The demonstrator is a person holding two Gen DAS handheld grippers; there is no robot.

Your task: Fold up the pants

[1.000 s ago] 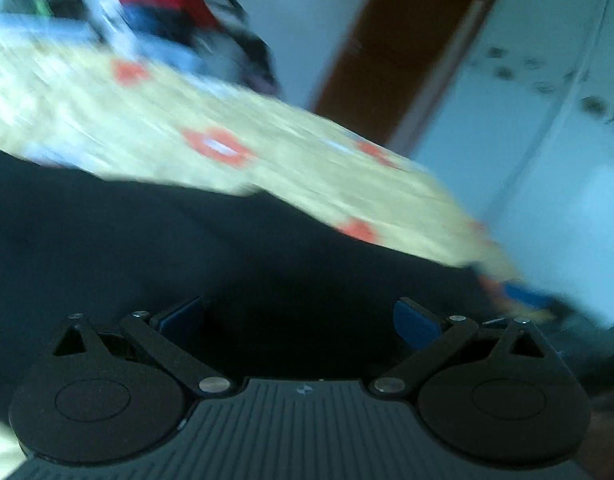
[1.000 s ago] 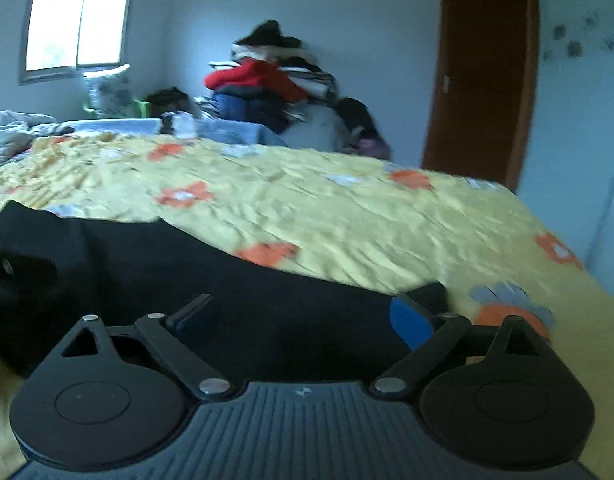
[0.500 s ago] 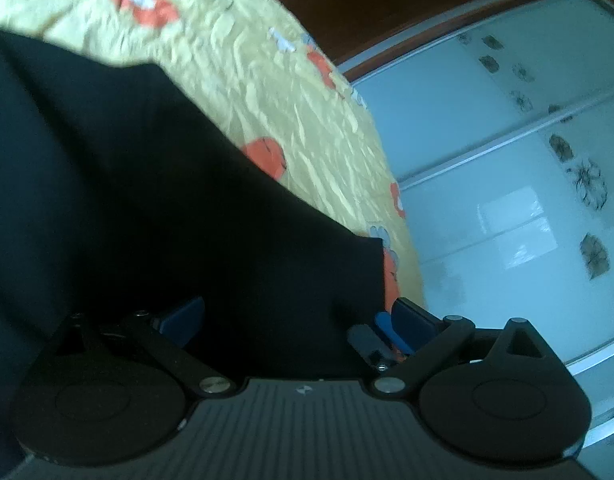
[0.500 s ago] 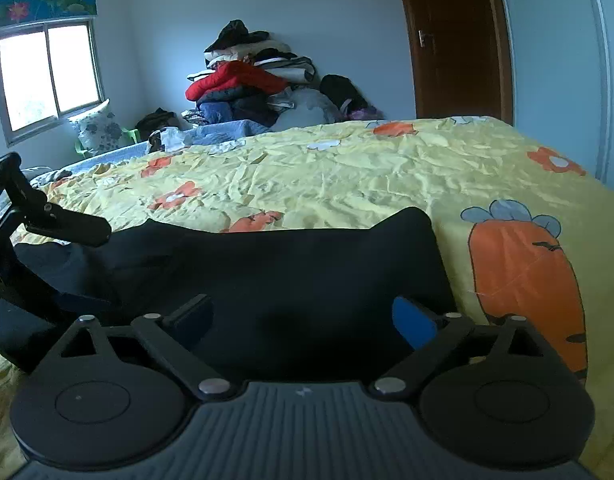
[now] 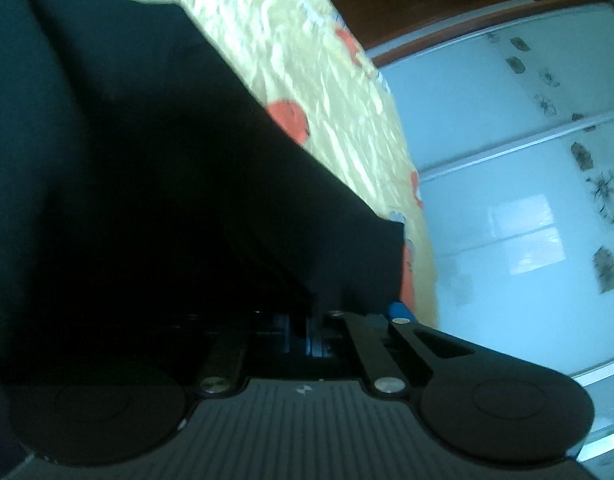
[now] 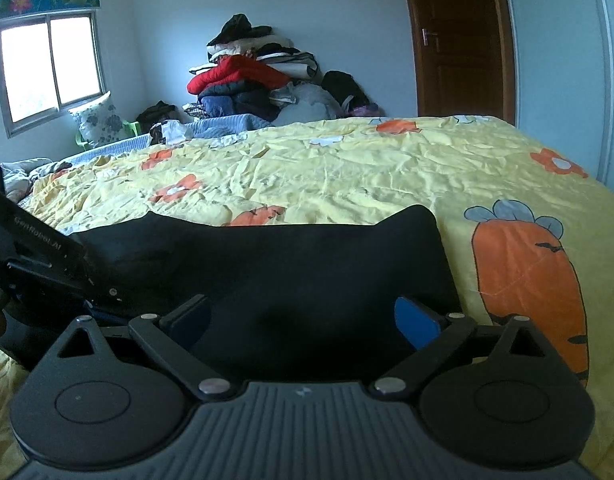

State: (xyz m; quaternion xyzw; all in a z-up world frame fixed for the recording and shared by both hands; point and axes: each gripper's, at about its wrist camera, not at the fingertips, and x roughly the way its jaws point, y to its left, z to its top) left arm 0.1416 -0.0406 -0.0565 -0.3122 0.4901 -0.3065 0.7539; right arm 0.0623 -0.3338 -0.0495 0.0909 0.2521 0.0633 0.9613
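Black pants (image 6: 291, 264) lie across a yellow flowered bedspread (image 6: 367, 168). My right gripper (image 6: 303, 316) is open, its blue pads either side of the pants' near edge, not gripping. The left gripper's body shows at the left of the right wrist view (image 6: 47, 264), at the pants' left end. In the left wrist view the pants (image 5: 147, 160) fill the left and middle. My left gripper (image 5: 303, 332) has its jaws drawn together on the dark cloth, which drapes over the fingers.
A pile of clothes (image 6: 263, 80) is stacked against the far wall beyond the bed. A brown door (image 6: 459, 40) stands at the back right, a window (image 6: 51, 68) at the left. White wardrobe panels (image 5: 527, 200) lie past the bed's right edge.
My left gripper has closed on the pants' cloth; it was open before. The left camera has tilted steeply. My right gripper stays open and has come nearer to the pants' right end.
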